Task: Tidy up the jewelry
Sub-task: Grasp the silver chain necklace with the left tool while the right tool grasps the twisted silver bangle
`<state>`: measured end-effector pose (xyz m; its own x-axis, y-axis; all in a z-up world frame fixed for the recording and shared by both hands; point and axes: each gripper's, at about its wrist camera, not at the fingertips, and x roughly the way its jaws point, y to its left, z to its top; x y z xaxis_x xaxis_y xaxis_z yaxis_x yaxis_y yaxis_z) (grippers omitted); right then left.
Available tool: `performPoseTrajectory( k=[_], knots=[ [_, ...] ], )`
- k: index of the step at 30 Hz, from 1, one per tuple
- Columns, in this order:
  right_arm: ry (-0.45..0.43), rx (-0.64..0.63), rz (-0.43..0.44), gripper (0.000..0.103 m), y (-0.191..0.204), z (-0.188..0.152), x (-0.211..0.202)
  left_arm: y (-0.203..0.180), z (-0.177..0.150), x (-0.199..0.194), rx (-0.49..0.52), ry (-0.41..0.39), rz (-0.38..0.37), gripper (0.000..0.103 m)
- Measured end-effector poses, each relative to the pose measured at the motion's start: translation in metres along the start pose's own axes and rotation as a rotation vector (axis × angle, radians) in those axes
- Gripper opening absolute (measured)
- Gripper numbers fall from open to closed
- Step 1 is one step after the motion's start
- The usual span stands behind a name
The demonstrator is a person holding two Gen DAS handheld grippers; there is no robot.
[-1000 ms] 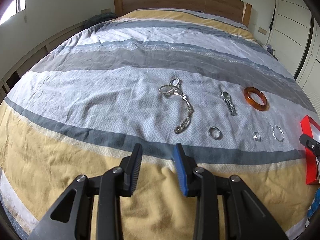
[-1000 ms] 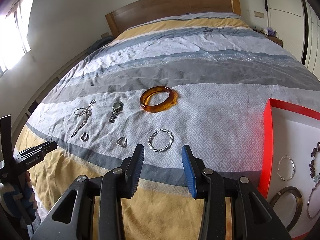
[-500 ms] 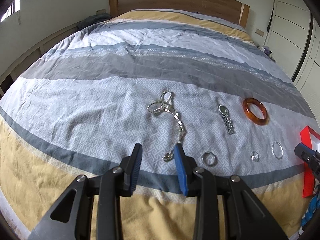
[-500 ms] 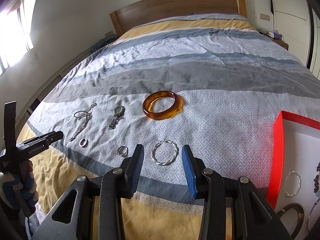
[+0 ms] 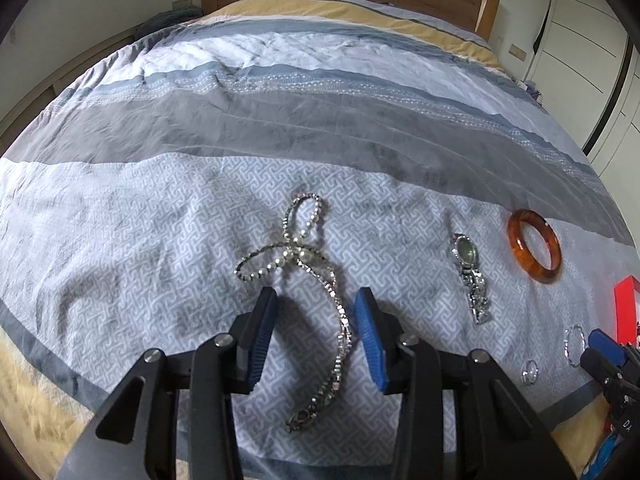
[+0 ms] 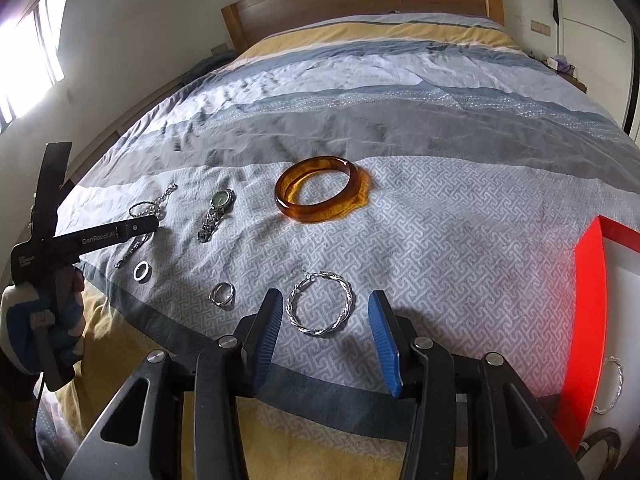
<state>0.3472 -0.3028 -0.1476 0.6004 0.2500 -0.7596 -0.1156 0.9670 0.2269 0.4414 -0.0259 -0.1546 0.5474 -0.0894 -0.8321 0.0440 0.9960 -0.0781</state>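
Jewelry lies on a striped bedspread. My left gripper is open, its fingers on either side of a silver rhinestone necklace. My right gripper is open around a twisted silver hoop. An amber bangle, a silver watch and two silver rings lie nearby. A red-rimmed white tray at the right holds more hoops.
The wooden headboard stands at the far end. White wardrobe doors line the right side. The left gripper's body and the gloved hand show at the left of the right wrist view.
Both grippers have moved forward and down toward the bed. The left fingers now straddle the necklace and the right fingers straddle the twisted hoop. Both jaws have opened wider.
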Motion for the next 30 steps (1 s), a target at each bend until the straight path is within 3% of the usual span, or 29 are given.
performPoseTrajectory(
  k=[7, 9, 12, 14, 21, 30],
  knots=[
    [0.020, -0.045, -0.018, 0.048, 0.008, -0.002, 0.021, -0.004, 0.005, 0.018, 0.027, 0.010, 0.005, 0.042],
    [0.024, -0.057, -0.029, 0.042, 0.009, -0.003, 0.024, -0.003, 0.004, 0.018, 0.029, 0.000, 0.008, 0.029],
    [0.028, -0.066, -0.039, 0.041, 0.010, -0.005, 0.026, 0.000, 0.004, 0.016, 0.025, -0.007, 0.001, 0.010],
    [0.028, -0.073, -0.043, 0.041, 0.011, -0.005, 0.025, 0.002, 0.003, 0.014, 0.026, -0.007, -0.004, 0.004],
    [0.028, -0.072, -0.027, 0.040, 0.016, -0.011, 0.009, 0.002, -0.005, -0.011, 0.020, -0.024, -0.021, 0.002],
    [-0.031, -0.071, -0.022, 0.040, 0.029, -0.014, -0.054, 0.012, -0.016, -0.088, 0.012, -0.089, -0.039, 0.002]
  ],
)
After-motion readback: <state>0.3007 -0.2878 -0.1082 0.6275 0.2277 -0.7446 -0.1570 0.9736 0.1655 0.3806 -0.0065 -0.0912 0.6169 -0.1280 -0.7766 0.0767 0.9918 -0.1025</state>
